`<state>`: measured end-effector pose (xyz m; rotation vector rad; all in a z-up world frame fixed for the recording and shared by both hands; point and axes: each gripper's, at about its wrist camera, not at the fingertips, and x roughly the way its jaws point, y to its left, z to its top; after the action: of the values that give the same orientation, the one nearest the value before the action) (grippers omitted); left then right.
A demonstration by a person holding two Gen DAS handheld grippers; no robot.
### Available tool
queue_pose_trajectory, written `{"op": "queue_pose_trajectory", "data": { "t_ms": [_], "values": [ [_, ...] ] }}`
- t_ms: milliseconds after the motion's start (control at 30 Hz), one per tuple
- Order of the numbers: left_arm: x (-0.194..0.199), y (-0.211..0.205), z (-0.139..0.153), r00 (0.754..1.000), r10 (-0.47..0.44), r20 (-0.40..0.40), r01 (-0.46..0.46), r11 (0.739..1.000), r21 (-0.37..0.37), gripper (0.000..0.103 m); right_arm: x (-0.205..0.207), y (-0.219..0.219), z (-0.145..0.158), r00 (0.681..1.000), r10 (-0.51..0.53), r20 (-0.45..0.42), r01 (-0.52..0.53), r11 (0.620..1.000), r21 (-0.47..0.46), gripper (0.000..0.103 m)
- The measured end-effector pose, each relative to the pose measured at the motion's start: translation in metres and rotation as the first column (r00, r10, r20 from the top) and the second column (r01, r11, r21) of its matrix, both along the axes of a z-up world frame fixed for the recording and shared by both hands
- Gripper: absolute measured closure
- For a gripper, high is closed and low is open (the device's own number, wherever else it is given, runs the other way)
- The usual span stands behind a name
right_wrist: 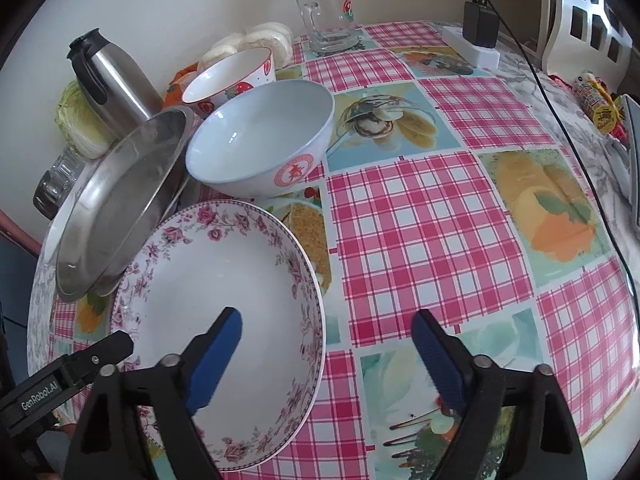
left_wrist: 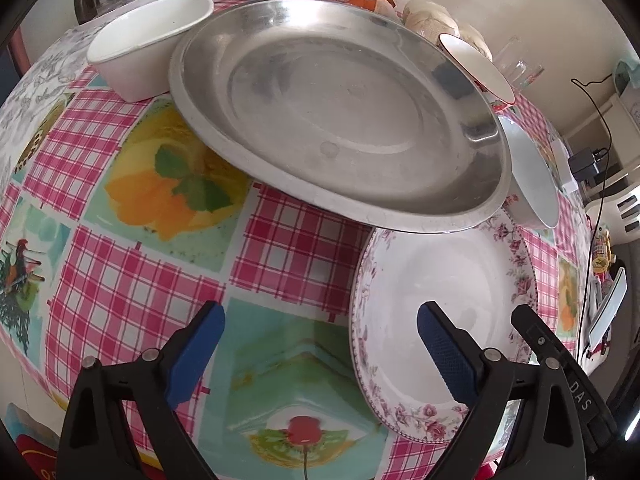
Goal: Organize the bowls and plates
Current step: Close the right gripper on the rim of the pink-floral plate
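1. Working left to right, I start at the white bowl (left_wrist: 150, 46), which sits at the far left of the checked tablecloth (left_wrist: 132, 300), just beside the steel plate (left_wrist: 340, 112).
2. My left gripper (left_wrist: 320, 354) hangs open over bare cloth; nothing is between its blue pads.
3. The steel plate lies tilted, its near edge overlapping the far rim of the floral plate (right_wrist: 218, 304).
4. The floral plate lies flat near the table's front edge, between my two grippers. Its left rim is just inside the right pad of my left gripper.
5. My right gripper (right_wrist: 326, 346) is open and grips nothing. Its left pad hovers above the plate's well, its right pad above the cloth, so the plate's right rim lies between the jaws.
6. Beyond the floral plate stand the pale blue bowl (right_wrist: 260, 140) and, behind it, the strawberry bowl (right_wrist: 232, 76).
7. Judgement: my right gripper is better placed to take the floral plate; the rim runs roughly along the jaws' closing gap, so a short descent should seat it.
8. Risk: lifting the floral plate could shift the steel plate resting on it.
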<state>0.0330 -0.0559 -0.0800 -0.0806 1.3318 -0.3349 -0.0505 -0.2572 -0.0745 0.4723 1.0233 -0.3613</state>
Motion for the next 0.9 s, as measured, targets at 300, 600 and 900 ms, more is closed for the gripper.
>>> {"op": "queue_pose_trajectory", "data": {
  "t_ms": [300, 600, 900],
  "values": [
    [0.013, -0.006, -0.007, 1.0, 0.023, 0.01, -0.023, 0.998, -0.06, 0.046, 0.001, -0.002, -0.007, 1.0, 0.005, 0.023, -0.008, 0.995, 0.102, 0.069],
    [0.028, 0.001, -0.009, 1.0, 0.02, 0.024, -0.017, 0.995, -0.1, 0.066, 0.006, 0.005, -0.011, 0.999, 0.026, 0.027, -0.03, 0.99, 0.136, 0.077],
    [0.024, -0.012, -0.013, 0.999, -0.046, -0.021, 0.043, 0.99, -0.136, 0.084, 0.011, -0.002, -0.019, 0.999, 0.039, 0.031, -0.044, 0.985, 0.168, 0.077]
  ]
}}
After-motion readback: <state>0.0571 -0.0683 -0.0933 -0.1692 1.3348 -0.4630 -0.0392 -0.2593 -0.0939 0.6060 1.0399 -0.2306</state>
